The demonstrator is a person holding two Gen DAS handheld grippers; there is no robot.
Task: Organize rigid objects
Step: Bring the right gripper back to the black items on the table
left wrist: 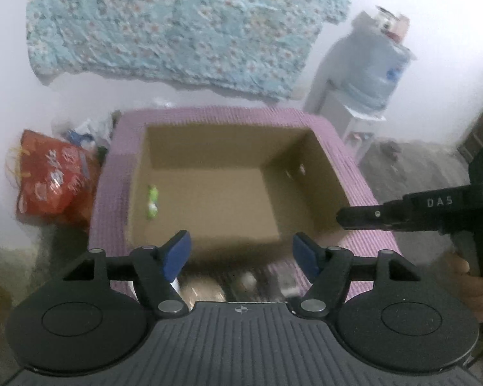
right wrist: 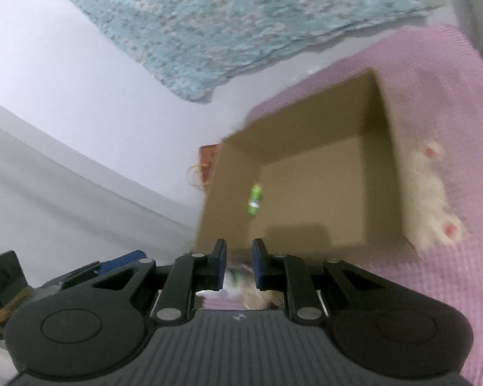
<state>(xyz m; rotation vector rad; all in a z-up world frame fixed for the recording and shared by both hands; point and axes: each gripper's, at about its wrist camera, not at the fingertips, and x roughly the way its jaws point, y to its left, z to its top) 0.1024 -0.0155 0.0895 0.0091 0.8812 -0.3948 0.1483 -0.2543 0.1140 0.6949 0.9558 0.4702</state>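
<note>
An open cardboard box (left wrist: 325, 160) (right wrist: 383, 160) stands on a purple mat (left wrist: 113, 199) (right wrist: 450, 96). On the box floor near its left wall lies one small green item (left wrist: 152, 201) (right wrist: 255, 199). My left gripper (left wrist: 240, 239) hovers over the box's near rim, open, with nothing between its blue pads. In the left wrist view my right gripper (left wrist: 341, 217) reaches in from the right over the box's right rim, held by a hand. Its jaws (right wrist: 239, 246) stand close together over the near left corner of the box, shut, and I see nothing in them.
Several blurred small items (left wrist: 248, 280) lie on the mat in front of the box. A white object with pink spots (right wrist: 434, 193) sits on the mat right of the box. A red bag (left wrist: 55, 177) stands at the left, and a water dispenser (left wrist: 370, 74) at the back right.
</note>
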